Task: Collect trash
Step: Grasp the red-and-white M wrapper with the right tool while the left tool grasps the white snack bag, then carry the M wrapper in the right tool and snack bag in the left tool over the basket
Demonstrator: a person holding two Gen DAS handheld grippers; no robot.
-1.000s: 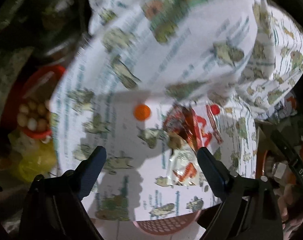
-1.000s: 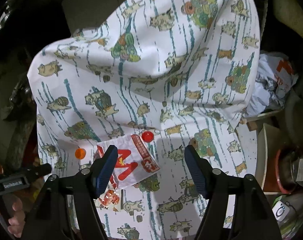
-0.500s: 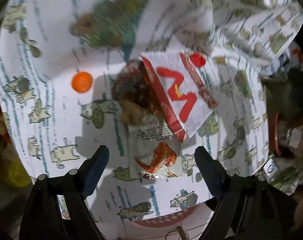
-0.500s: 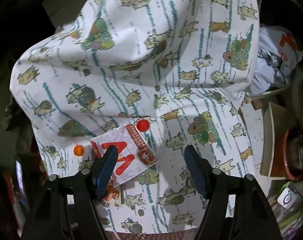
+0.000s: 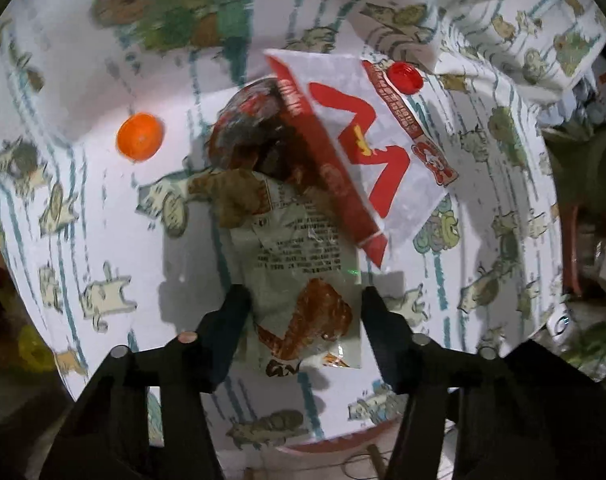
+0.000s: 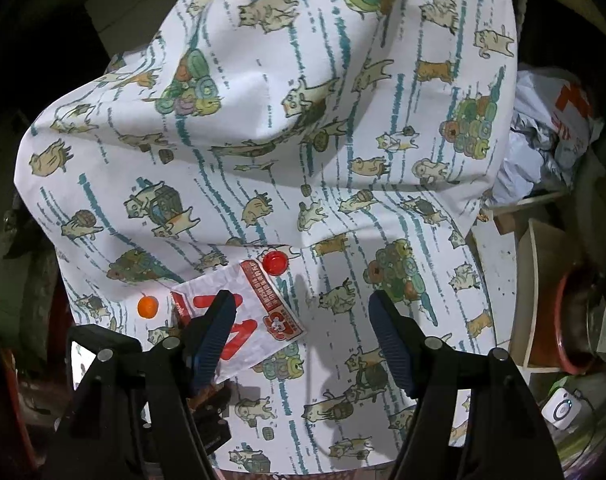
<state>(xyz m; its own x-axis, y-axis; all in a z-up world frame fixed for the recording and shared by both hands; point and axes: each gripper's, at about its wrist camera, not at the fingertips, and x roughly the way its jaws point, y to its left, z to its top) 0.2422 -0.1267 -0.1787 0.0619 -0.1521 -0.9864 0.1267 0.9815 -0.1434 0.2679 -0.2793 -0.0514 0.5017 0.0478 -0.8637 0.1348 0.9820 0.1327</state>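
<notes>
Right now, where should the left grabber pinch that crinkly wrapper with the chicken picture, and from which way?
Pinch the chicken wrapper by its near end, coming straight down from above. That end lies flat and bare on the cloth, already between the open fingers of the left gripper. Its far end is tucked under the red-and-white wrapper and a brown scrap, so grabbing there would probably drag those along.

cat-print tablecloth, dark cluttered surroundings

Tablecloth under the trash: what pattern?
The tablecloth is white with teal broken stripes and cartoon cats and yarn balls. Clearest in the right wrist view.
</notes>
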